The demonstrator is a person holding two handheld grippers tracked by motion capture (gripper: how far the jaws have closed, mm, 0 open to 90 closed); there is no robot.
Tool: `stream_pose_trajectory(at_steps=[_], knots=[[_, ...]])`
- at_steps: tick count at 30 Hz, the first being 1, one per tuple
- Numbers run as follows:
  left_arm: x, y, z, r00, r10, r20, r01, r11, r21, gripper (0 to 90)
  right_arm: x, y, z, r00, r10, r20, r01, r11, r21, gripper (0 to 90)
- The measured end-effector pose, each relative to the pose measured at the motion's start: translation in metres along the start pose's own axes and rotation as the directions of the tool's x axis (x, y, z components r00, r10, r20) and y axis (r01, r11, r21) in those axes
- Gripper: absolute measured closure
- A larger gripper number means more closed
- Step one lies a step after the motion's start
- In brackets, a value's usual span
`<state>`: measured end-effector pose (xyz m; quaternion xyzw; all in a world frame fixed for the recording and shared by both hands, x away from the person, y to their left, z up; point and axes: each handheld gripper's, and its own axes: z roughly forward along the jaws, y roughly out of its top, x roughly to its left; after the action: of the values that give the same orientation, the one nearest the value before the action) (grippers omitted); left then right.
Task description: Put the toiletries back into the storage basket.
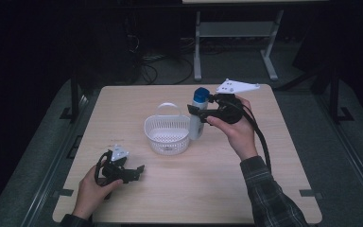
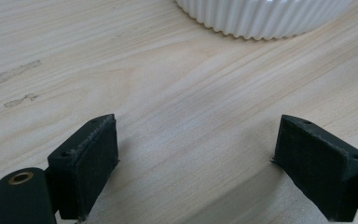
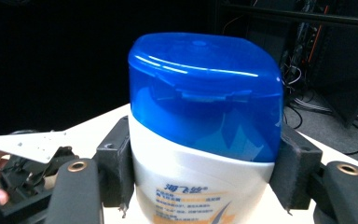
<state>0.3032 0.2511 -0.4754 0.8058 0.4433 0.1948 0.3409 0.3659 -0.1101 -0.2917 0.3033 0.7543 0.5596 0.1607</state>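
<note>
R gripper point(image 1: 199, 112) clamped on upright white plastic bottle w/ blue cap point(image 1: 198, 115) just beside white slotted plastic basket point(image 1: 167, 135); L gripper point(image 1: 137, 171) jaws wide, resting on light wood table point(image 1: 227, 189).

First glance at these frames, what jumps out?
The white bottle with the blue cap, clamped upright between the right gripper's pads just right of the white handled basket at the table's middle. Next, the left gripper, jaws wide open and holding nothing, resting low on the pale wooden table at its near left.
</note>
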Motion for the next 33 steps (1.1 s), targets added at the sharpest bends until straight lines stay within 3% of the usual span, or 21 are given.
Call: stream_pose_trajectory(at_steps=[18,33], knots=[[0.0,0.0,0.0,1.0,0.002,0.004,-0.002,1.0,-0.001,12.6,-0.003,0.001,0.027,0.9991,0.009,0.041,-0.008,0.9996,-0.027,34.4],[0.0,0.0,0.0,1.0,0.004,0.003,-0.004,1.0,-0.001,12.6,0.003,-0.001,0.048,0.9994,-0.002,0.034,0.003,0.9996,-0.028,34.4]])
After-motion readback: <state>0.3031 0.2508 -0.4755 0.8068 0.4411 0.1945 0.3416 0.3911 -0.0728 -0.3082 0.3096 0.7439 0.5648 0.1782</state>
